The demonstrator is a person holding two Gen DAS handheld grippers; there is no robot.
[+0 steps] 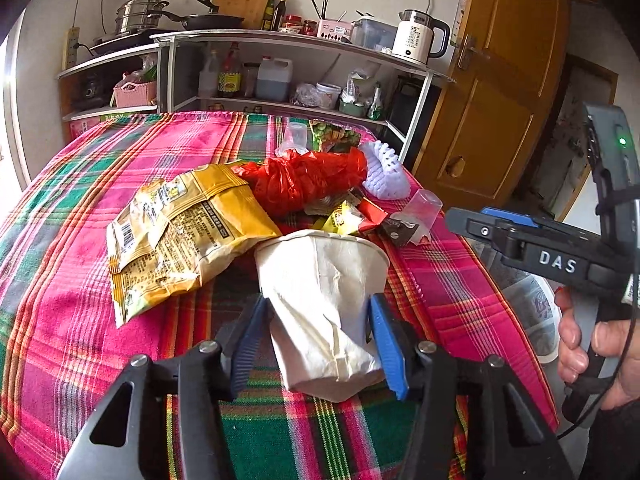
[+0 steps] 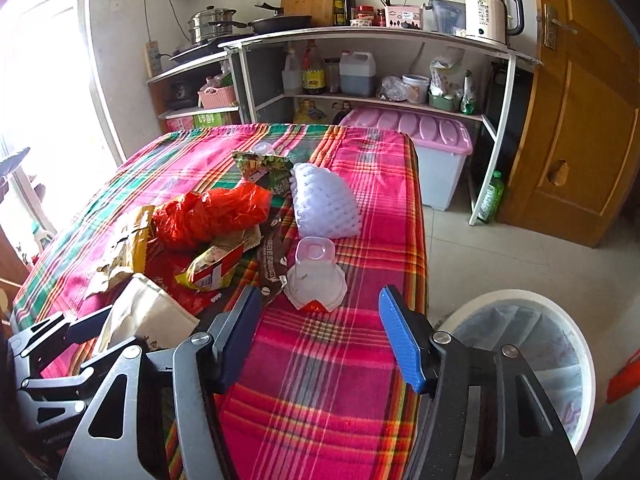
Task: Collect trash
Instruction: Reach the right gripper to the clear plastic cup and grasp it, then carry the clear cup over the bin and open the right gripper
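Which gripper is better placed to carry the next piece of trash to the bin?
Left. The left gripper already has the crumpled paper cup between its pads, apparently gripped. The right gripper is empty over bare tablecloth, short of the clear plastic cup, though nearer the bin.

On the table [image 2: 360, 360], a paper cup [image 1: 324, 292] lies before the snack bag [image 1: 180, 232], the bin [image 2: 532, 360] beside it.

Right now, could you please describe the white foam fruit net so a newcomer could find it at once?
Start at the plaid-covered table and its trash pile. Behind the clear plastic cup, right of the red plastic bag, sits the foam fruit net. It alone is a white, dimpled mesh dome.
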